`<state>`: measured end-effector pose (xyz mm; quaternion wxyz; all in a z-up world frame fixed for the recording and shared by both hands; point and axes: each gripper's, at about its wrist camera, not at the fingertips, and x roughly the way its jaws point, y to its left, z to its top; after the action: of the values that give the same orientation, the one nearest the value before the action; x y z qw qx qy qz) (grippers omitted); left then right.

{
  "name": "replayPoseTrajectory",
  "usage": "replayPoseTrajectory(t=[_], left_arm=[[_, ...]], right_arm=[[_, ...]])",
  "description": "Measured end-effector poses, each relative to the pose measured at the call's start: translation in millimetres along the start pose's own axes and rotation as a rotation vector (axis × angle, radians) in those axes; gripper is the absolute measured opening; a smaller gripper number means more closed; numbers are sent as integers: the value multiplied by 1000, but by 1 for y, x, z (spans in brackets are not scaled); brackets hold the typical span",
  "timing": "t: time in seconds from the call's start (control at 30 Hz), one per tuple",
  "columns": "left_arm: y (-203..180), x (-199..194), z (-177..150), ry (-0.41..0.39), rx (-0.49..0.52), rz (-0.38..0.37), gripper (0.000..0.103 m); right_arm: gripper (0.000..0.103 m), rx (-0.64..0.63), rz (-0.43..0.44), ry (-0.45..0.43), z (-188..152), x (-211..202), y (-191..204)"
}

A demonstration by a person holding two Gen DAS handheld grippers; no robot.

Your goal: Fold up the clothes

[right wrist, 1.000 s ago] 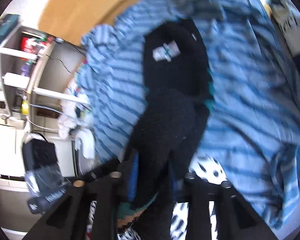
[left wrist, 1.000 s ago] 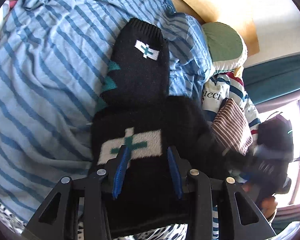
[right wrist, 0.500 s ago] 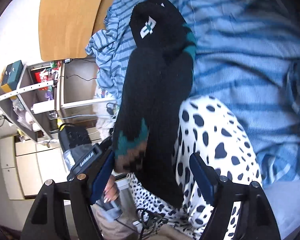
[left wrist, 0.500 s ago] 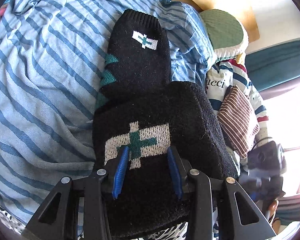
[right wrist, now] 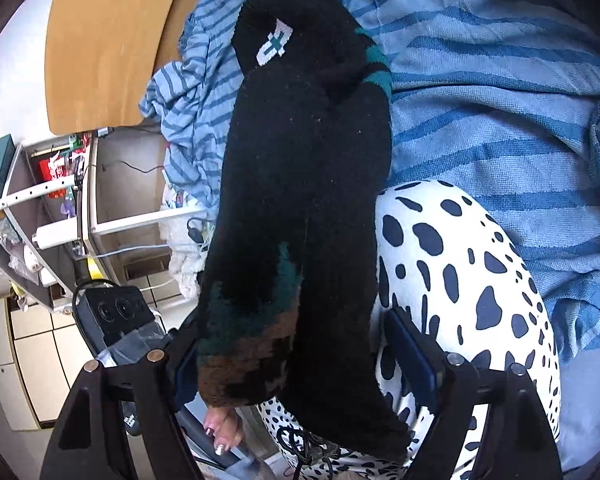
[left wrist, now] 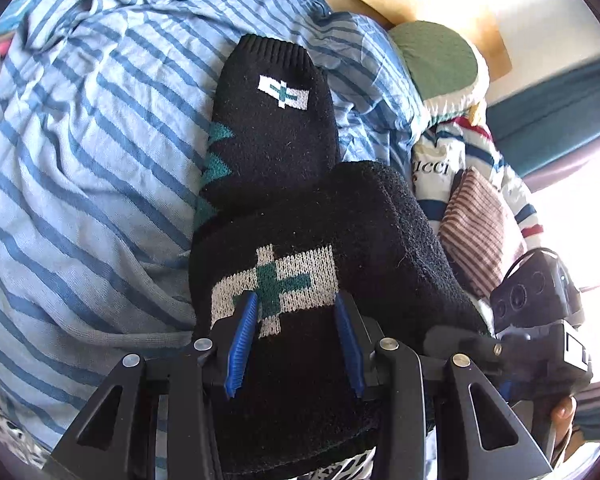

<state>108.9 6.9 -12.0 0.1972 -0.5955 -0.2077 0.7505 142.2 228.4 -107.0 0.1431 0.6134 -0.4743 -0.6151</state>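
Black knit sweater (left wrist: 284, 184) folded on blue-striped bedding (left wrist: 80, 160), left gripper (left wrist: 296, 344) clamped on its hem, right gripper (right wrist: 300, 364) jaws apart w/ nothing held, spotted cushion (right wrist: 460, 280) beside.

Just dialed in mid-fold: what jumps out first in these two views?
A black knit sweater with white-and-green cross patches lies along the blue striped bedding, one part doubled over toward the camera. The left hand-held gripper straddles that near fold, its blue pads set apart. In the right wrist view, the right hand-held gripper stands wide open around the sweater's end, beside a spotted cushion.
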Motion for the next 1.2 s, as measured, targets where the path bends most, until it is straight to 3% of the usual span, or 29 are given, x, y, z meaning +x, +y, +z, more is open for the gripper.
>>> replayPoseTrajectory(t=[0.03, 0.07, 0.13, 0.2, 0.23, 0.3, 0.43, 0.6, 0.67, 0.77, 0.83, 0.97, 1.2], left_arm=[[4, -2, -1, -9, -23, -12, 40], [9, -4, -2, -18, -47, -23, 41], [17, -9, -5, -36, -94, -46, 52], [44, -24, -15, -109, -255, -77, 76], [64, -33, -23, -145, -363, -78, 78], [94, -39, -36, -155, -535, -75, 79], [135, -13, -63, -42, -782, -268, 79], [136, 34, -87, 71, -940, -457, 79], [130, 40, -85, 98, -972, -510, 78], [119, 33, -61, 72, -945, -587, 57], [106, 26, -35, 54, -890, -569, 50], [81, 20, 15, 41, -787, -547, 48], [59, 38, 72, 14, -742, -532, 48]], right_arm=[[76, -2, 0, -17, 0, 0, 0], [59, -4, 0, -35, 0, -1, 1], [51, 22, 28, -6, -1, 4, -3], [49, 28, 44, 1, -1, 4, -5], [48, 34, 51, 3, -1, 3, -6], [48, 47, 66, 9, 0, 2, -8], [48, 46, 71, 10, 1, 3, -4], [48, 107, 139, 24, 4, -2, -12], [48, 125, 154, 29, 10, -3, -13], [48, 151, 177, 36, 20, -5, -13], [48, 176, 195, 39, 27, -6, -15], [47, 269, 279, 28, 44, -11, -28], [47, 410, 404, 12, 92, -8, -37]])
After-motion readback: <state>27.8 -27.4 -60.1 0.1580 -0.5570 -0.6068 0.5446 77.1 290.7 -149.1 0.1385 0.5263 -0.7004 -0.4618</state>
